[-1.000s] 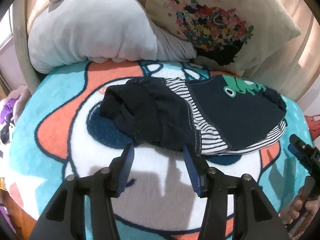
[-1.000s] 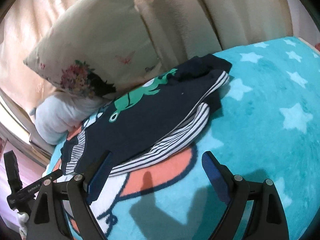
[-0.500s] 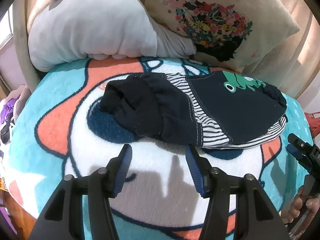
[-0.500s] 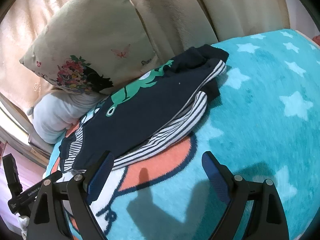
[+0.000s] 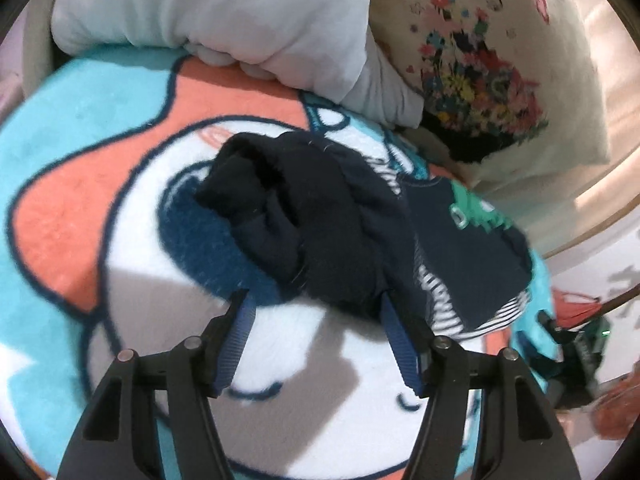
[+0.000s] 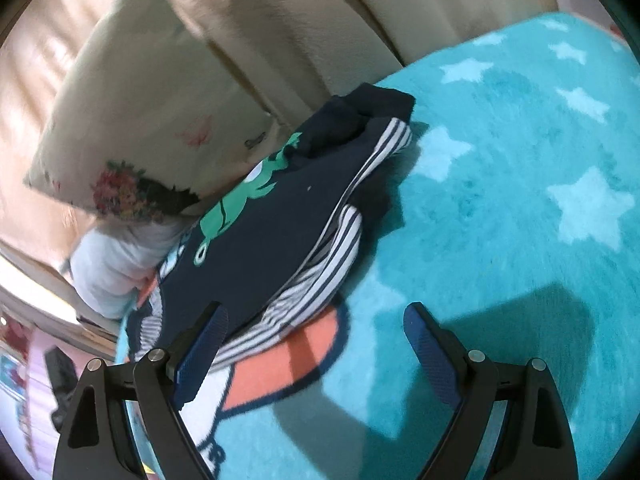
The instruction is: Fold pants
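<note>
Dark navy pants (image 5: 320, 216) lie bunched on the cartoon blanket (image 5: 100, 208), their right part overlapping a folded navy and striped garment with a green frog print (image 5: 468, 248). My left gripper (image 5: 316, 312) is open, its jaws just at the near edge of the pants. In the right wrist view the frog garment (image 6: 272, 232) lies folded on the teal star blanket (image 6: 520, 168). My right gripper (image 6: 316, 320) is open and empty, its left finger (image 6: 204, 340) beside the garment's striped edge.
A grey plush pillow (image 5: 224, 20) and a floral cushion (image 5: 500, 60) lean against the beige headboard (image 6: 280, 20) behind the clothes. The bed's right edge drops off by a red item (image 5: 576, 308).
My left gripper has moved closer to the bunched pants and tilted. My right gripper has swung nearer the frog garment's striped edge. Both stay open.
</note>
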Available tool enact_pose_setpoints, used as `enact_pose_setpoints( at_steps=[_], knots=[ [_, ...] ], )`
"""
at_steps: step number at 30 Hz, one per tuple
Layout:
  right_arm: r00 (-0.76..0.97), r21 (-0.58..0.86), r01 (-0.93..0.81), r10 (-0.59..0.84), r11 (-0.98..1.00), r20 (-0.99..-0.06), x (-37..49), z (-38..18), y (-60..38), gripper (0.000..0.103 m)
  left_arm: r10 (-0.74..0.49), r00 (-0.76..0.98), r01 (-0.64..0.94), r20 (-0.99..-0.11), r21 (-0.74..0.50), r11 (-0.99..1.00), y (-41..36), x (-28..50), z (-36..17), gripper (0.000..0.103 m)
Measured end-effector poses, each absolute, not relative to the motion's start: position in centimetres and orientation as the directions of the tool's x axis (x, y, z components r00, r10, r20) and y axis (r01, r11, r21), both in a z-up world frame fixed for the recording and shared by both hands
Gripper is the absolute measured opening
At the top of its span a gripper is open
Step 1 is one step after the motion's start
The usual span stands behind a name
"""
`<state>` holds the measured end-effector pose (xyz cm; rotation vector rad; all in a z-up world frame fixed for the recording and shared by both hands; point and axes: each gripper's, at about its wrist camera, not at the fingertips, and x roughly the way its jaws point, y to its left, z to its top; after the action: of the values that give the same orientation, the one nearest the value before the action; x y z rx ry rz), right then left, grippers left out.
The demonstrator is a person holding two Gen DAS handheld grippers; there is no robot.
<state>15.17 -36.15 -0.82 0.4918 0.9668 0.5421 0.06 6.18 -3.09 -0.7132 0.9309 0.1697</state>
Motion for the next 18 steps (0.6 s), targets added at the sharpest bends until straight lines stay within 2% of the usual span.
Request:
enact_pose_setpoints(
  at_steps=[6,15,16,17,18],
  knots=[
    [0.438,0.601,-0.227,0.632,0.766,-0.64,16.9,-0.5,-34.8,0.092,-0.276,0.643,-0.38,-0.715,-0.61,0.695,6.8,1.7,-3.5,0.069],
    [0.428,0.595,-0.292,0.658,0.749,-0.619,18.8,-0.7,-31.6,0.092,-0.234,0.645,-0.364,-0.728,-0.562,0.743,5.9,5.1,-3.6,0.08],
    [0.433,0.59,-0.3,0.658,0.75,-0.616,18.9,-0.7,-31.2,0.089,-0.22,0.64,-0.369,-0.736,-0.546,0.752,5.7,5.4,-3.6,0.08],
    [0.438,0.586,-0.307,0.658,0.75,-0.613,18.9,-0.7,-30.9,0.068,-0.208,0.633,-0.374,-0.746,-0.53,0.761,5.6,5.6,-3.6,0.078],
    [0.425,0.587,-0.315,0.664,0.746,-0.615,19.1,-0.9,-30.6,0.035,-0.176,0.615,-0.392,-0.768,-0.492,0.777,5.3,5.9,-3.4,0.057]
  ],
)
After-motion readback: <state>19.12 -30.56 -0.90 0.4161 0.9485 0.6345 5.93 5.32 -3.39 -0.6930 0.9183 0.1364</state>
